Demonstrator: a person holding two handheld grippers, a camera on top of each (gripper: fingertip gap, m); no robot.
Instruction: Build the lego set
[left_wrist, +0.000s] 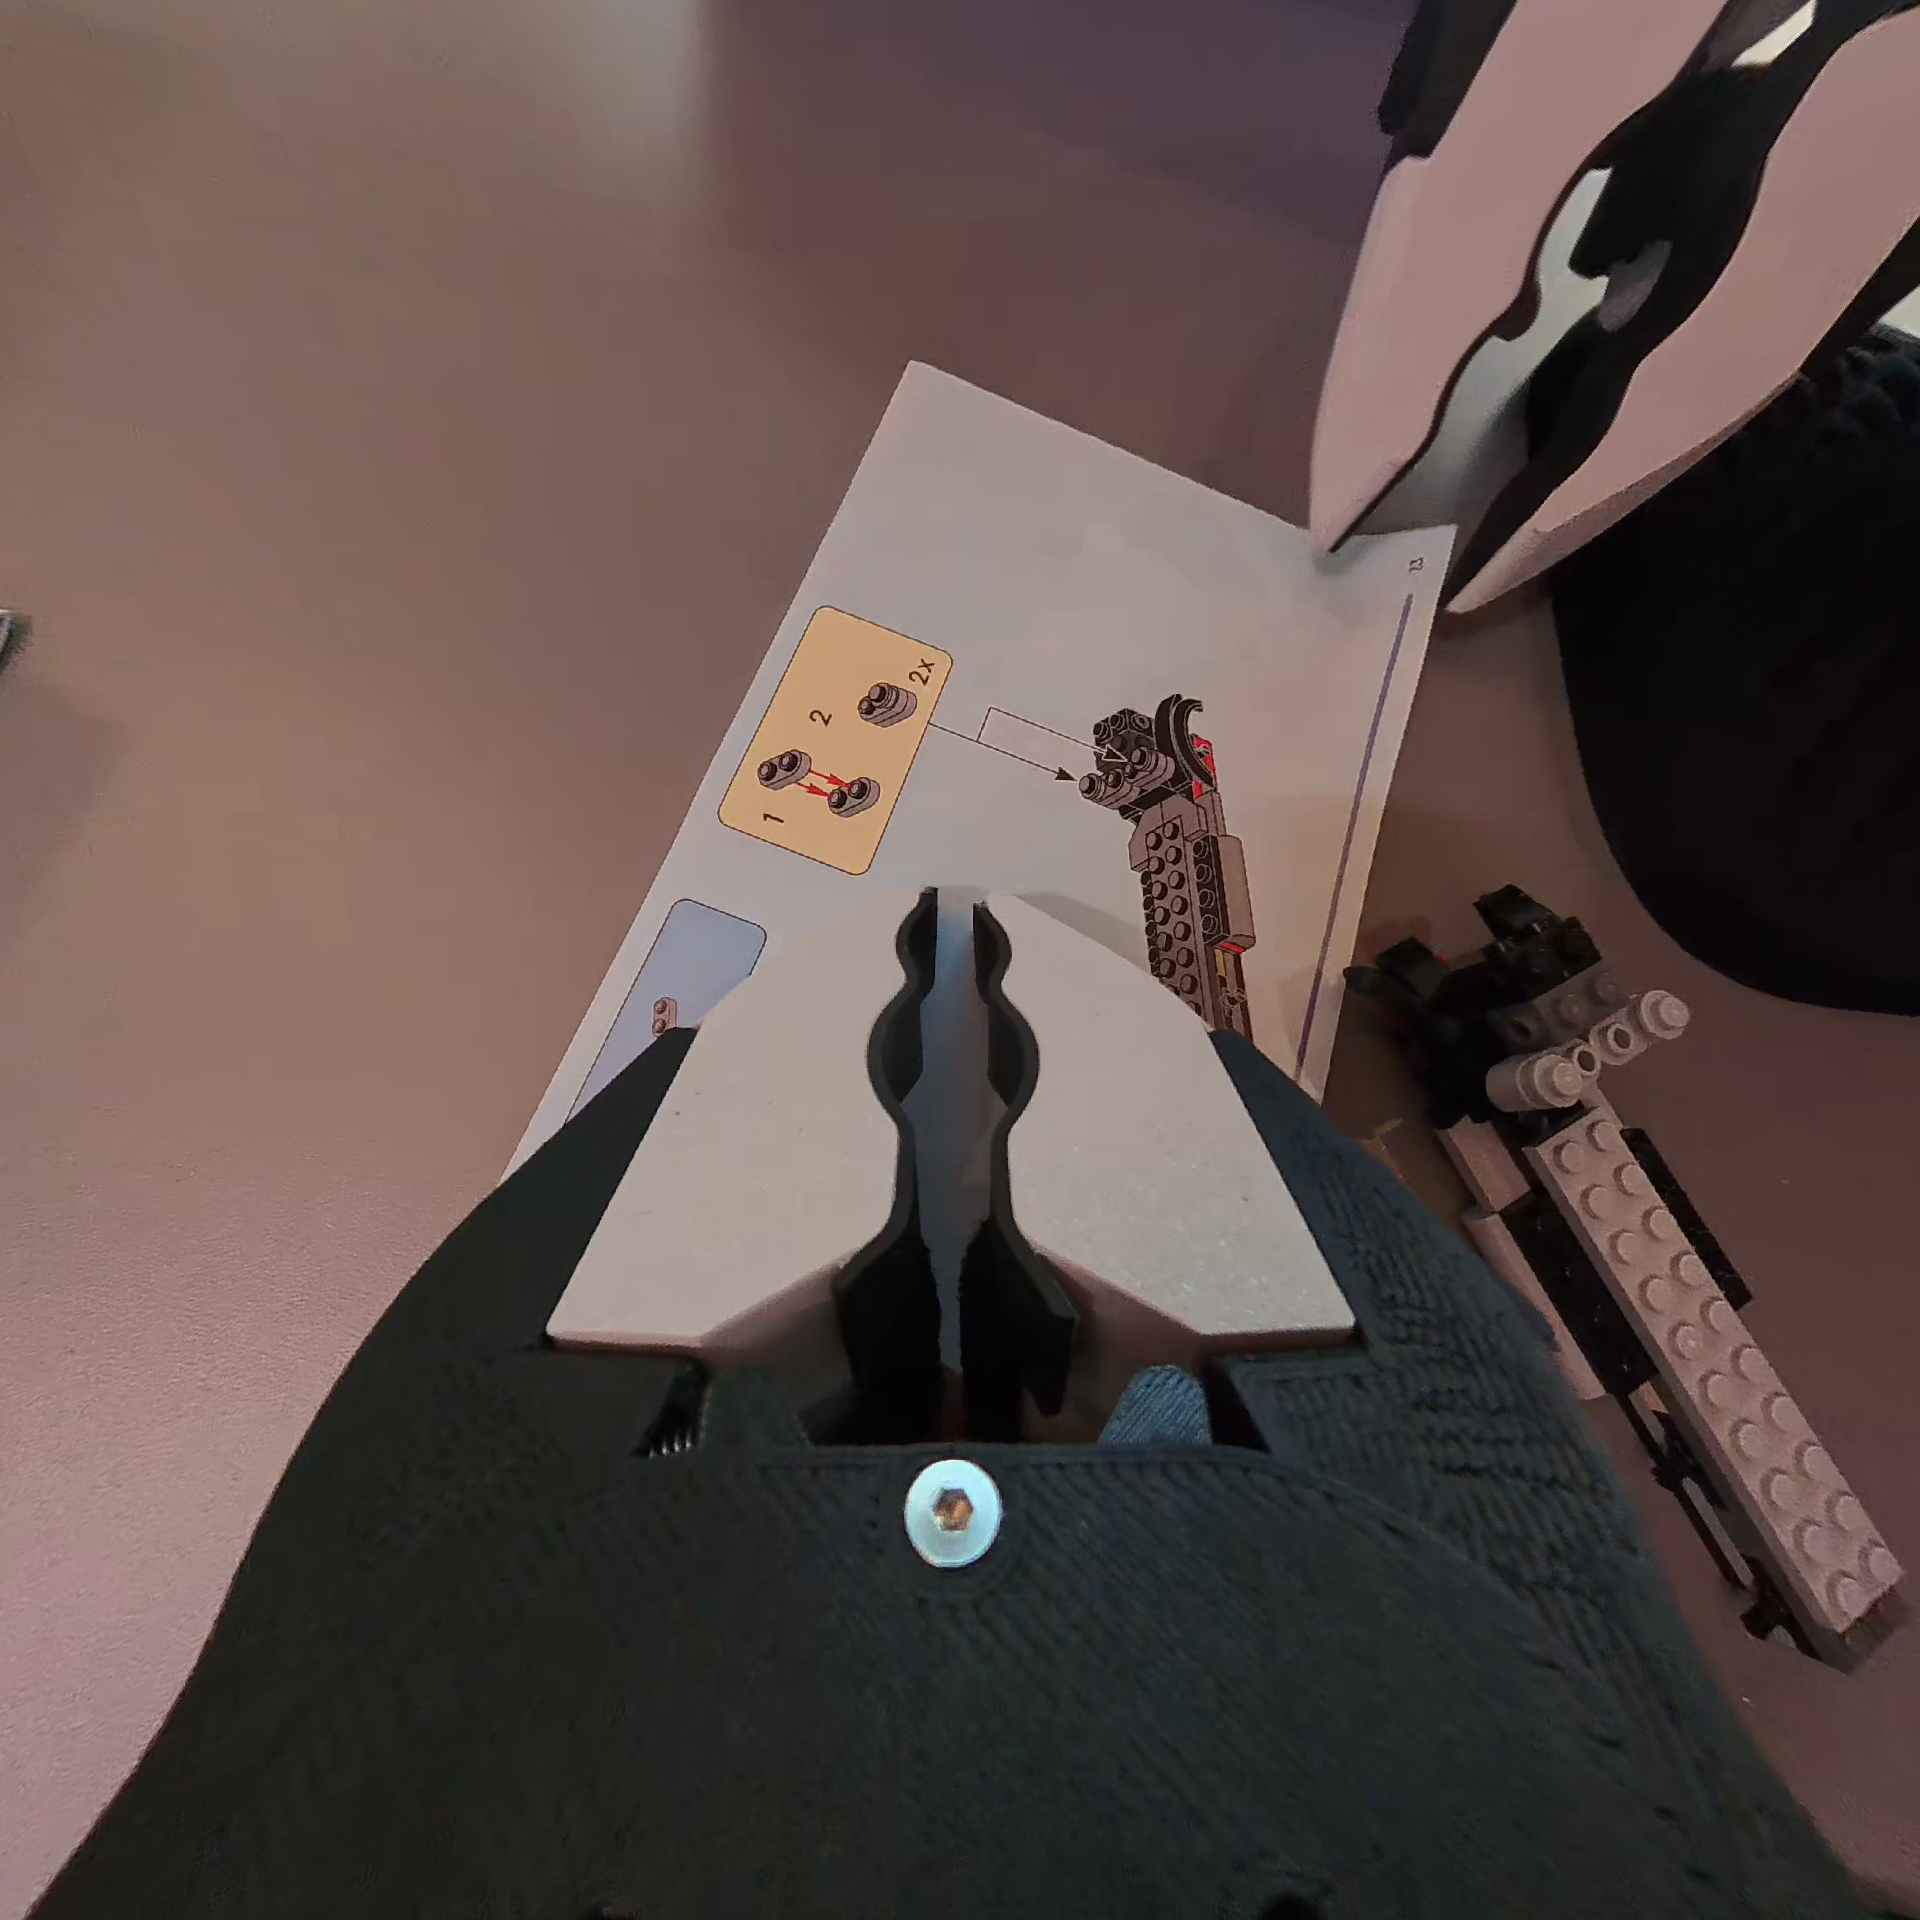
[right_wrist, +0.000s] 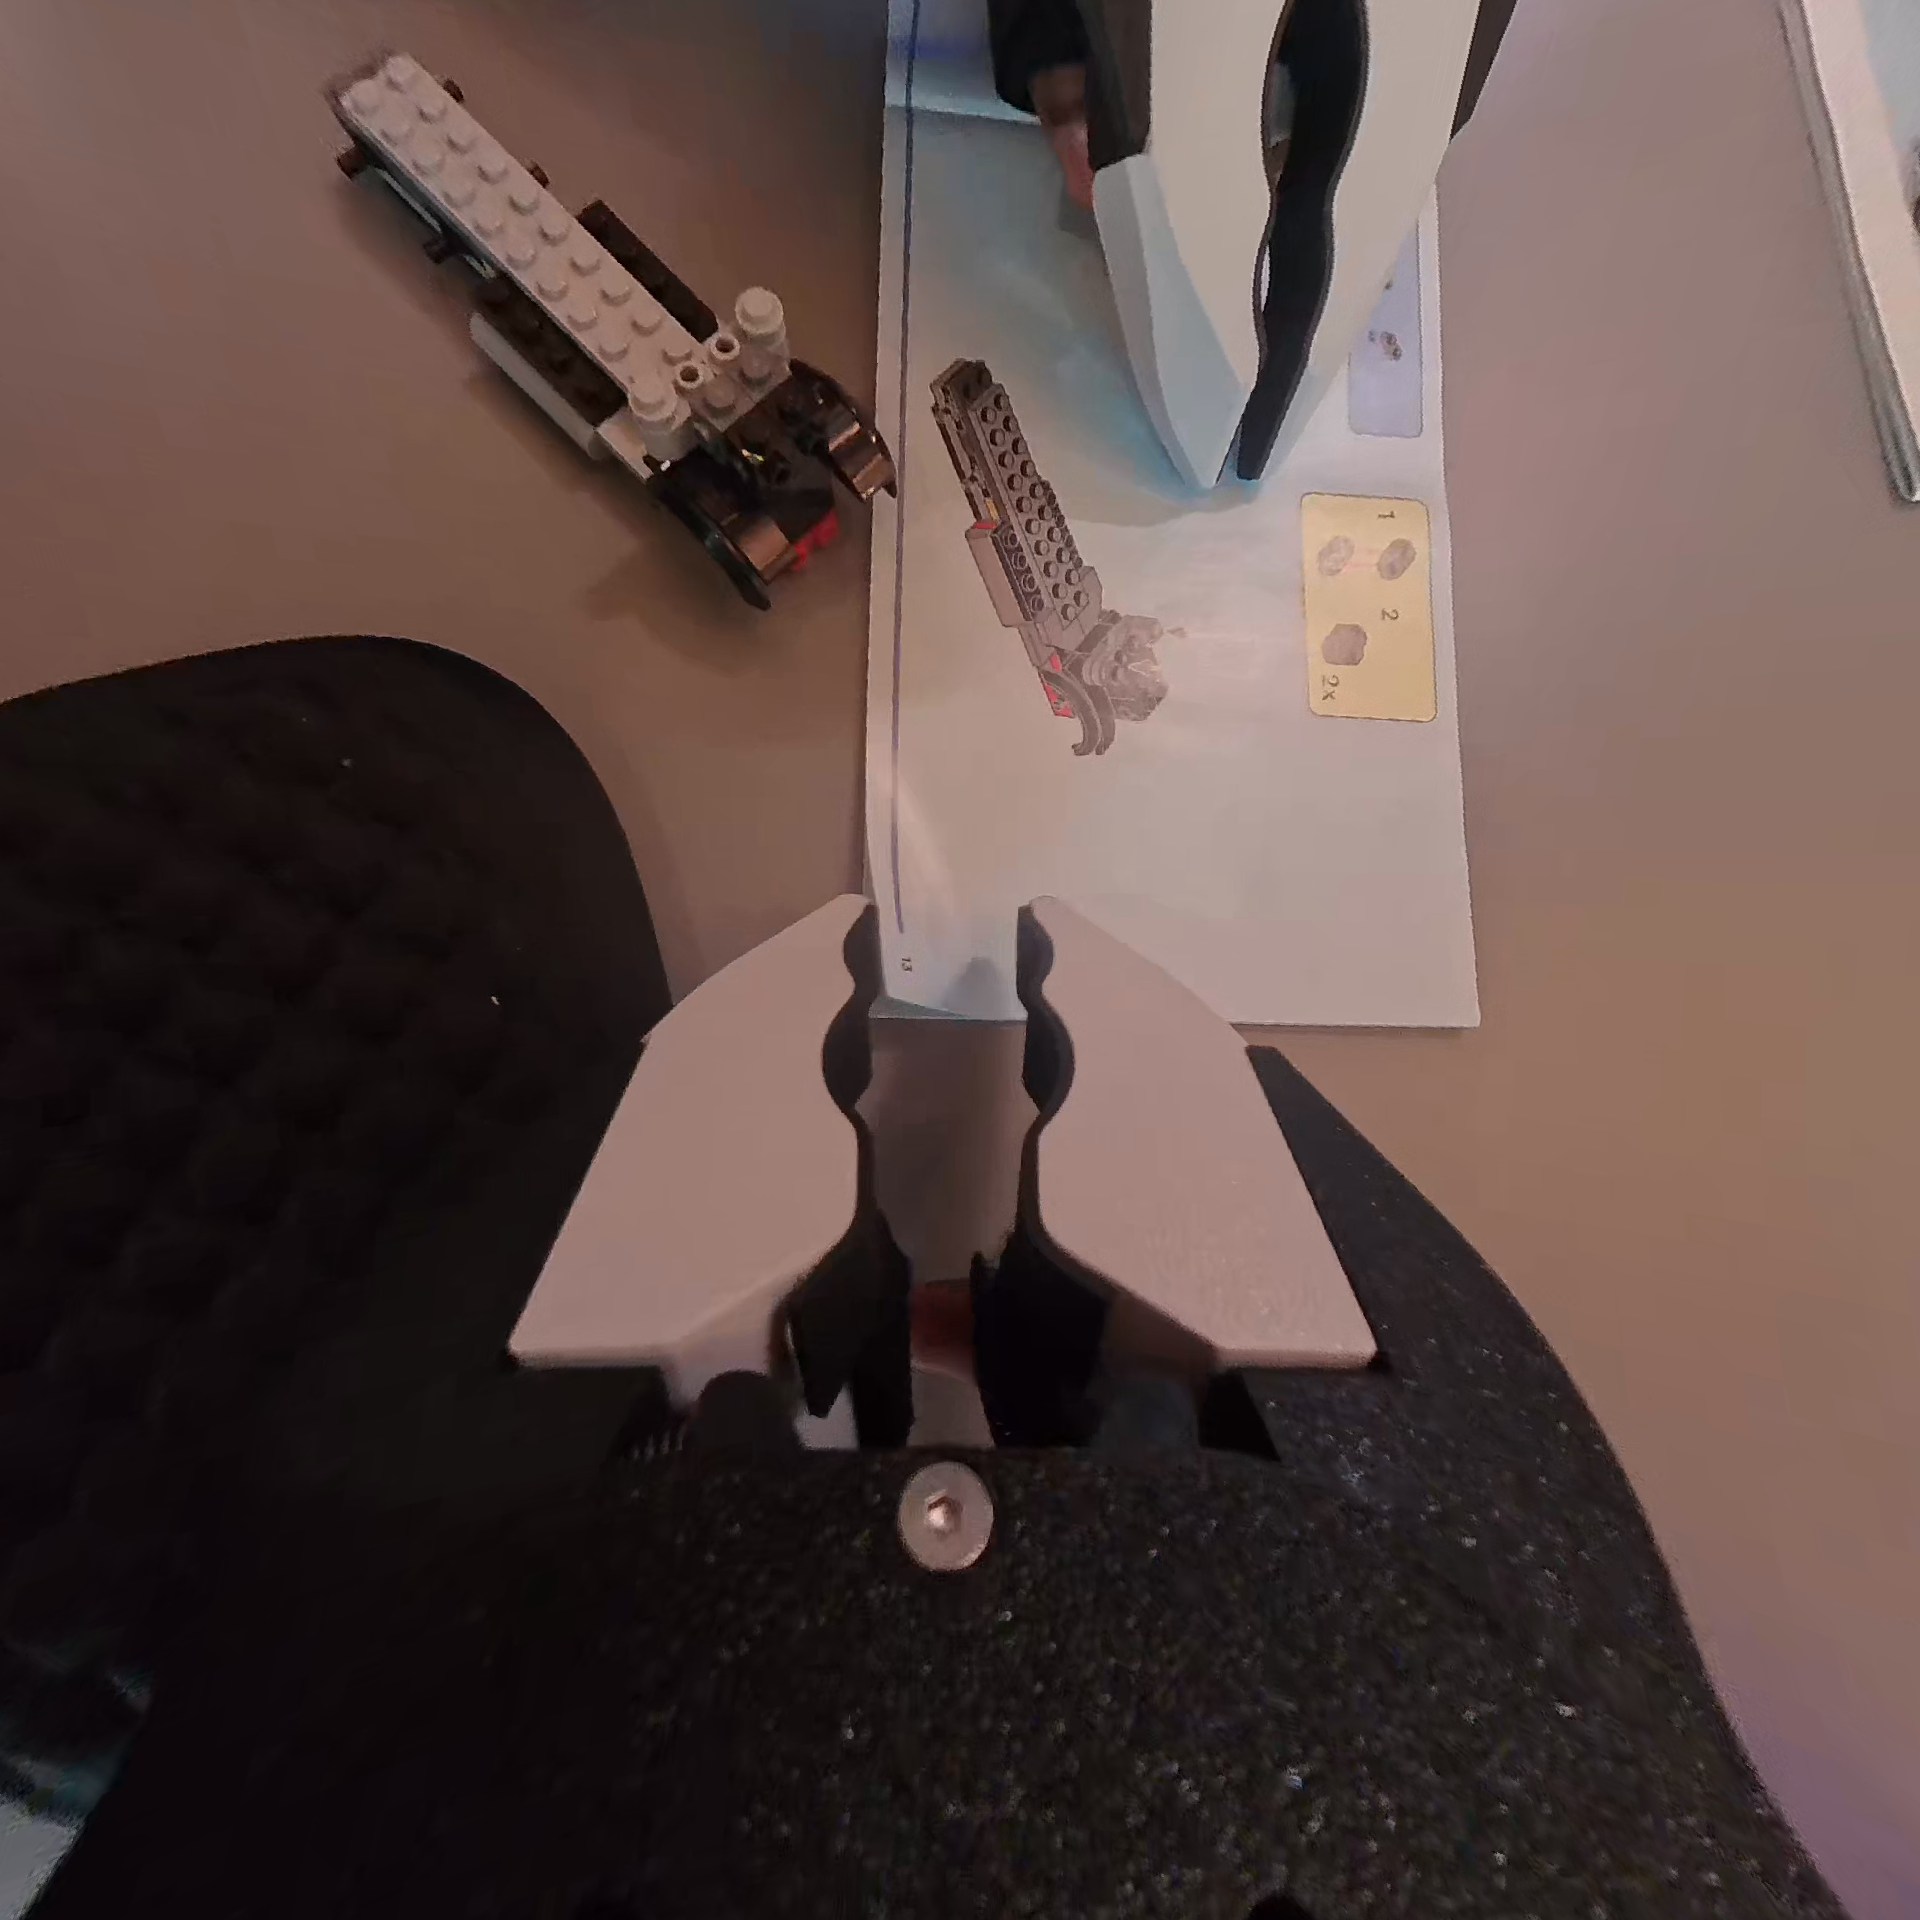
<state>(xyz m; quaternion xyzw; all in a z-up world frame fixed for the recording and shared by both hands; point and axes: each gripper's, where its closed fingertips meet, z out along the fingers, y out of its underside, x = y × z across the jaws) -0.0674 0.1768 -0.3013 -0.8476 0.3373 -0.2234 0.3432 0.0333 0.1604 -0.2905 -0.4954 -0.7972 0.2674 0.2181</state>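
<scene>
The half-built lego model (left_wrist: 1621, 1226) lies flat on the brown table (left_wrist: 416, 416), just right of the instruction sheet (left_wrist: 1060, 582). Its long grey studded plate runs near to far, black curved end farthest. The left gripper (left_wrist: 958, 902) is nearly pressed together, empty, over the sheet. The right gripper (right_wrist: 948, 914) is spread, empty, at the sheet's corner, beside a black mat (right_wrist: 260, 935).

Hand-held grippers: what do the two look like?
They match. The left hand-held gripper and the right hand-held gripper each have a textured black printed body, one silver hex screw at its centre, and two pale grey tapered fingers with wavy black inner pads. No cables or sleeves show.
</scene>
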